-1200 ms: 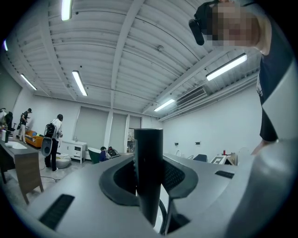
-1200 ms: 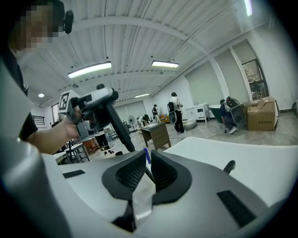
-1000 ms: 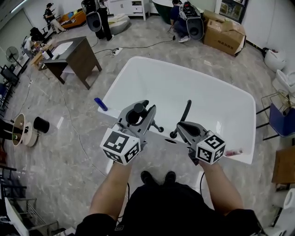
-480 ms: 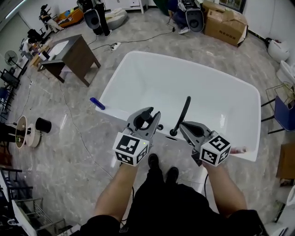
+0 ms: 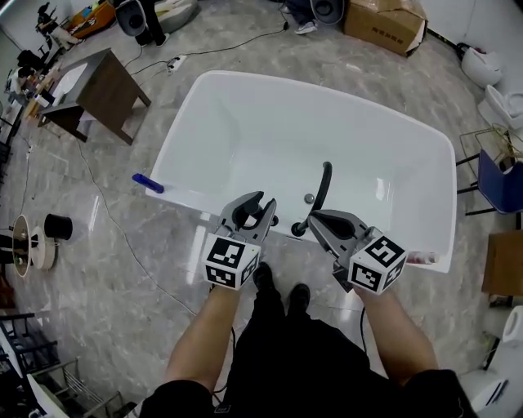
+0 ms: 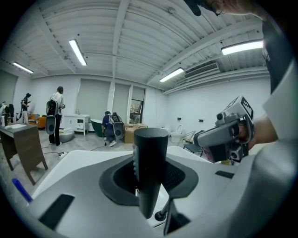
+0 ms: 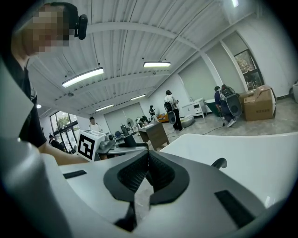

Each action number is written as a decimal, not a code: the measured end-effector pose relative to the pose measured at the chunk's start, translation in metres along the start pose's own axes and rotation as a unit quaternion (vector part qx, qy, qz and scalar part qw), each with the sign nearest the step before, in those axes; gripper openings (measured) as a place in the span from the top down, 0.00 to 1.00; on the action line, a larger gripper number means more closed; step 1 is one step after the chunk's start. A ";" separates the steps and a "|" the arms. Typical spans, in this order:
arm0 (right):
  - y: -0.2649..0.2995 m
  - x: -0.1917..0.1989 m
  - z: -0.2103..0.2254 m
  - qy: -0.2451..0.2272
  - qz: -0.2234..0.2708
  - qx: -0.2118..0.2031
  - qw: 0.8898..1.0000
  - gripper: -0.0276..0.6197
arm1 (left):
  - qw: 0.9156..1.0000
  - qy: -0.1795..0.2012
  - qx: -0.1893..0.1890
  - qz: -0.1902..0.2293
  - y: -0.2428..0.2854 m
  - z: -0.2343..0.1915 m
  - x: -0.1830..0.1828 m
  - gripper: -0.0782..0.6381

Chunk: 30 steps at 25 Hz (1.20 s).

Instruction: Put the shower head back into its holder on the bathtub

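The black shower head [image 5: 243, 215] sits between the jaws of my left gripper [image 5: 255, 204], which is shut on it just above the near rim of the white bathtub [image 5: 204, 122]. In the left gripper view its black handle [image 6: 150, 153] stands upright between the dark pads. My right gripper [image 5: 313, 220] is shut with nothing in it, beside the base of a black curved spout [image 5: 324, 181] on the same rim. In the right gripper view the pads [image 7: 158, 174] meet, and the spout's tip [image 7: 219, 162] shows to the right.
A drain [image 5: 309, 198] lies in the tub floor. A blue object [image 5: 148, 183] rests on the tub's left rim. A dark desk [image 5: 90, 82] stands at the far left, a cardboard box [image 5: 384, 20] behind the tub, a cable reel [image 5: 24, 242] at left. People stand in the background.
Both grippers have come down toward the tub's near rim, the left one farther, with the shower head still in it. The head camera now looks more steeply over the tub.
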State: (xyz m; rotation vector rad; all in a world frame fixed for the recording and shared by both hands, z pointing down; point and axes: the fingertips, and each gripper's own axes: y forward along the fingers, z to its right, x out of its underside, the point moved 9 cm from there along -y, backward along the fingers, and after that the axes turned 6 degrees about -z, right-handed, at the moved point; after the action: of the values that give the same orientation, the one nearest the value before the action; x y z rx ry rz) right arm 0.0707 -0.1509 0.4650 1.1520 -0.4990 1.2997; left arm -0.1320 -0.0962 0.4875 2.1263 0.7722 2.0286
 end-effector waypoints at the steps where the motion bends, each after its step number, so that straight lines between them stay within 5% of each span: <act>1: 0.002 0.001 0.003 0.003 -0.001 0.002 1.000 0.93 | 1.000 -0.001 0.002 -0.009 0.006 -0.002 0.006 0.73; 10: 0.013 0.018 0.014 0.026 -0.010 0.013 1.000 0.93 | 0.996 -0.040 0.014 -0.081 0.047 -0.020 0.062 0.73; 30: 0.009 0.044 0.022 0.067 -0.025 0.045 0.996 0.93 | 0.979 -0.025 0.045 -0.197 0.105 -0.022 0.138 0.72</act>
State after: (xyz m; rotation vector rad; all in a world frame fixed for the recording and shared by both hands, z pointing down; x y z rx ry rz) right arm 0.0805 -0.1504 0.5145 1.1352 -0.3144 1.3559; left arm -0.1252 -0.1350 0.6579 1.8693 1.1875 1.7569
